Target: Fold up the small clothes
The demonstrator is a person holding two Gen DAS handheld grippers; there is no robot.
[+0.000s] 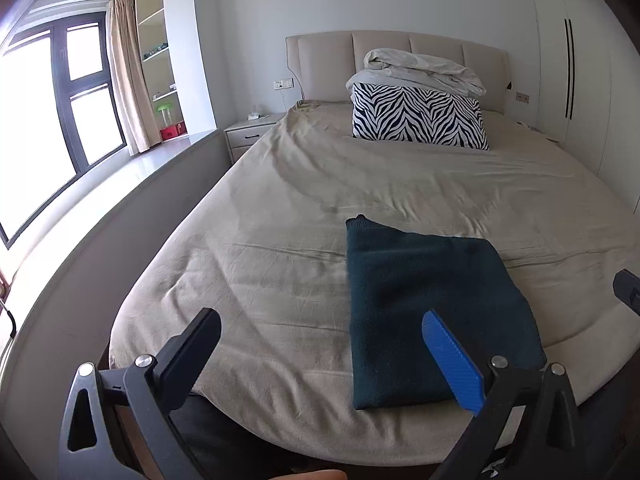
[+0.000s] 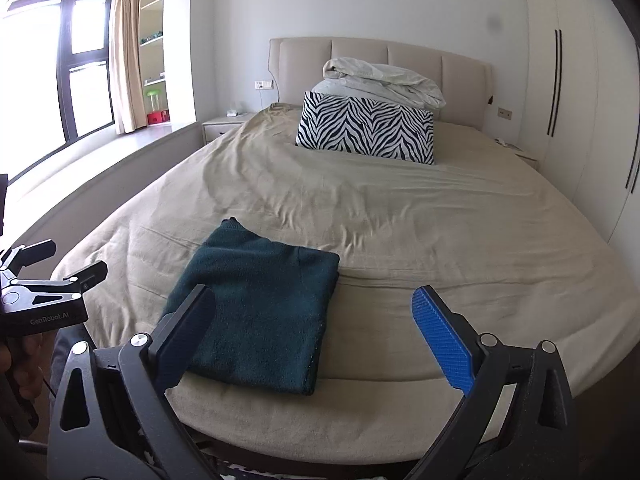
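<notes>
Left gripper (image 1: pixel 320 332): was held above the near edge of the bed, its jaws spread wide with nothing between them; one finger was black (image 1: pixel 192 352), the other faced with a ribbed blue pad (image 1: pixel 452 360).
Right gripper (image 2: pixel 312 308): was likewise held wide open and empty (no cloth was caught on either finger), pointed down toward the bed from above its foot.
Folded garment (image 1: pixel 424 312): a dark teal knitted piece was seen lying flat on the bed sheet, folded into a rough rectangle; it lay just ahead of the left gripper and toward its blue-padded finger, whose tip overlapped it in the left wrist view. In the right wrist view the same garment (image 2: pixel 260 312) lay ahead of the right gripper toward its black finger, untouched by either pad.
Garment's far corner: a ribbed edge was seen poking out past the fold, on the side away from both grippers.
Bed sheet (image 1: pixel 280 216): beige and creased, it was spread over the whole mattress ahead of the grippers.
Zebra-print pillow (image 1: pixel 420 120): was set well beyond the garment, near the headboard (image 1: pixel 328 64), upright on its long edge.
Pale duvet (image 1: pixel 424 70): was bundled on top of and behind the pillow.
Other gripper in view: the left gripper was caught at the left edge of the right wrist view, open, with a hand partly seen below it.
Nightstand (image 1: pixel 248 134): was placed far ahead and left of the left gripper, beside the bed.
</notes>
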